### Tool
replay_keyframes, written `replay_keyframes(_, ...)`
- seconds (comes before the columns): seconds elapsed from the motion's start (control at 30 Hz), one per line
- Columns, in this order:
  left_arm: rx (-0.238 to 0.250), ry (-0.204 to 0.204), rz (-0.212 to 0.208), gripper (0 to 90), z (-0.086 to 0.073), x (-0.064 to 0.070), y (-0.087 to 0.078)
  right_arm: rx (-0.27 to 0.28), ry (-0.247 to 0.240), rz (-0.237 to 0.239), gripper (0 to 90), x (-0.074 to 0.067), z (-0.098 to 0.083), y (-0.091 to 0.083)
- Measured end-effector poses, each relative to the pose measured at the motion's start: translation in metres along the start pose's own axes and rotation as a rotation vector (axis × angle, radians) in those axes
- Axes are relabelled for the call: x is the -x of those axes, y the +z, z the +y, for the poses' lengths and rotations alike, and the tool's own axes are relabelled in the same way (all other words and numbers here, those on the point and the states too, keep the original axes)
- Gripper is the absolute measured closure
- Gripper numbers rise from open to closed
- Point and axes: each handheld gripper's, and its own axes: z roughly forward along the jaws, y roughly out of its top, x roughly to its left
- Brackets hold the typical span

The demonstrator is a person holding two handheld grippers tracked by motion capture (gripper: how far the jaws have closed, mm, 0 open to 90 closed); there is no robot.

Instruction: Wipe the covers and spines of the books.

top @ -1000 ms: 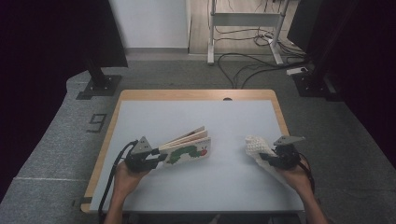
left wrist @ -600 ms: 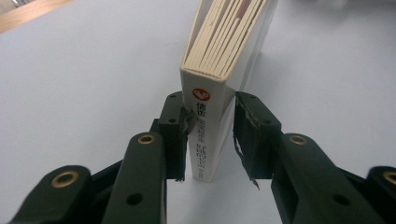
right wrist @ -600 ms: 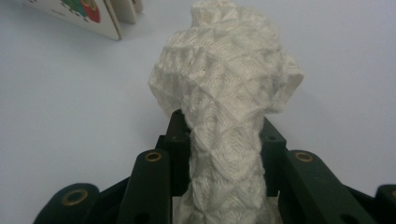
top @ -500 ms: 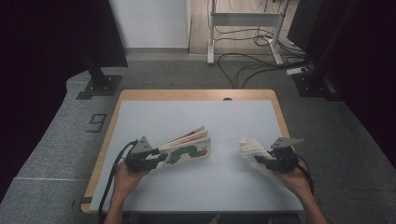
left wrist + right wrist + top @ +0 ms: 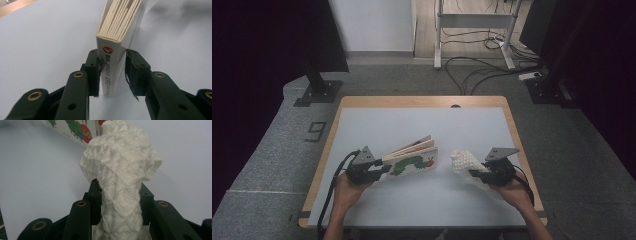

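A board book (image 5: 412, 160) with a green caterpillar on its cover lies left of centre on the white table top (image 5: 422, 125), its pages fanned slightly apart. My left gripper (image 5: 379, 170) is shut on the book's spine (image 5: 111, 67), one pad on each side. A white knitted cloth (image 5: 464, 162) hangs bunched from my right gripper (image 5: 477, 174), just right of the book. In the right gripper view the jaws pinch the cloth (image 5: 120, 165) in a narrow fold, and the book's cover (image 5: 77, 128) shows behind it.
The table's wooden rim (image 5: 422, 101) runs around the white top. A black stand base (image 5: 317, 92) sits on the floor at the back left. Cables (image 5: 472, 60) and a metal desk frame (image 5: 472, 22) lie beyond the far edge.
My right gripper has carried the cloth to the left, closer to the book. The left gripper and the book have stayed put.
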Motion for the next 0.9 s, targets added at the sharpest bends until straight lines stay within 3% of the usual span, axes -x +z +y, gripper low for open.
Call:
replay_keyframes(0.37, -0.002, -0.001, -0.004, 64.9, 0.0, 0.0, 0.0, 0.005, -0.063, 0.058, 64.1, -0.018, 0.021, 0.016)
replay_keyframes(0.9, -0.004, 0.0, -0.003, 65.0, 0.0, 0.0, 0.001, 0.006, -0.149, 0.149, 64.1, -0.048, 0.053, 0.054)
